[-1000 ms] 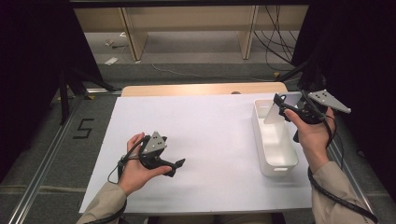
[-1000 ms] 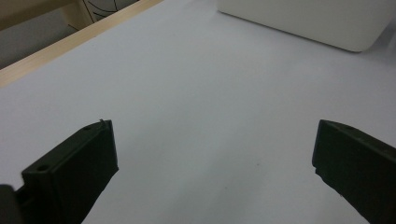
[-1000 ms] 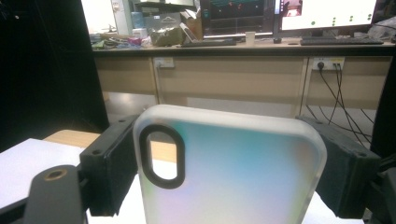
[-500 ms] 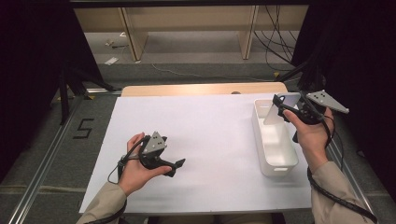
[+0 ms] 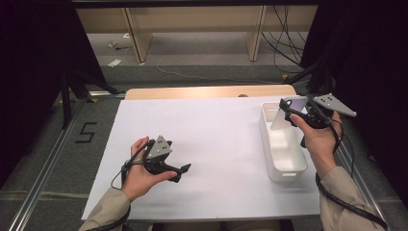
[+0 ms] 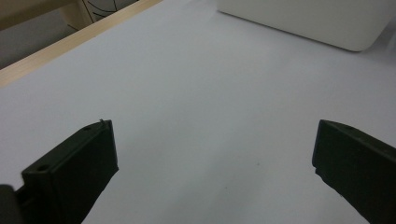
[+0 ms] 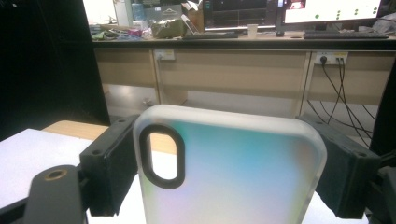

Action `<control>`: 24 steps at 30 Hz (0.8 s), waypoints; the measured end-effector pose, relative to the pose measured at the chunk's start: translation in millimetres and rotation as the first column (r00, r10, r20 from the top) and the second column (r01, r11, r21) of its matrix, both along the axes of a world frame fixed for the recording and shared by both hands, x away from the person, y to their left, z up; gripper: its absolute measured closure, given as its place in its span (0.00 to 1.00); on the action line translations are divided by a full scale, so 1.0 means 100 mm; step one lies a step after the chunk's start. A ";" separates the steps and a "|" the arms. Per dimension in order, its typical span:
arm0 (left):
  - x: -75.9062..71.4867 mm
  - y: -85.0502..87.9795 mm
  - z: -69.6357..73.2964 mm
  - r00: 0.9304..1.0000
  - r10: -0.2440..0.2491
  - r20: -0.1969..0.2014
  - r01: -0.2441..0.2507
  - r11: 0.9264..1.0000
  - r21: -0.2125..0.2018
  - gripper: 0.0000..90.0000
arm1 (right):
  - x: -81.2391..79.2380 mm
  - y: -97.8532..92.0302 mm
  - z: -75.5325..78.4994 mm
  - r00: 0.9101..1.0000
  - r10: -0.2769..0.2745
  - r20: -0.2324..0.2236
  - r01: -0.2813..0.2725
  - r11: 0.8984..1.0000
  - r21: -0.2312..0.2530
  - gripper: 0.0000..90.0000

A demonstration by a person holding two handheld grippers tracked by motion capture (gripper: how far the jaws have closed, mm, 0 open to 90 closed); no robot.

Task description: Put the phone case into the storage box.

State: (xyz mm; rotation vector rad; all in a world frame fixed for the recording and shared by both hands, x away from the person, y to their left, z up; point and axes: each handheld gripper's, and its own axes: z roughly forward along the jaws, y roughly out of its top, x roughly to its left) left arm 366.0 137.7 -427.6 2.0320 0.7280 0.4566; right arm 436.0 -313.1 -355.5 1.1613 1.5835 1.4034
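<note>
Nothing has shifted since the earlier frames: both hands and both tongs sit where they were.

Right gripper, upper right of the high view: held up above the far end of the bin, jaws clamped on the two long edges of a phone case. Case is frosted, translucent, with a faint rainbow sheen and a black-rimmed oval camera cut-out at its upper left in the right gripper view; it stands upright between the pads.

Left gripper, lower left of centre in the high view: cradled in the left hand low over the sheet, jaws spread wide, nothing between them.

White bin, right side of the table: long, rectangular, open-topped.

White sheet: covers the table.

Wooden table edge: shows along the far side.
</note>
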 end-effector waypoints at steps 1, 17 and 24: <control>0.00 0.00 0.00 1.000 -0.001 0.000 0.001 1.000 0.001 0.00 | 0.00 0.00 0.00 1.000 0.000 -0.001 0.000 1.000 0.000 0.21; 0.01 0.00 -0.01 1.000 -0.005 0.000 0.005 1.000 0.000 0.00 | 0.04 0.00 -0.03 1.000 0.001 -0.013 -0.001 1.000 -0.008 0.21; 0.01 0.00 -0.01 1.000 -0.004 -0.002 0.004 1.000 0.001 0.00 | 0.08 0.02 -0.06 1.000 0.003 -0.025 -0.003 1.000 -0.010 0.21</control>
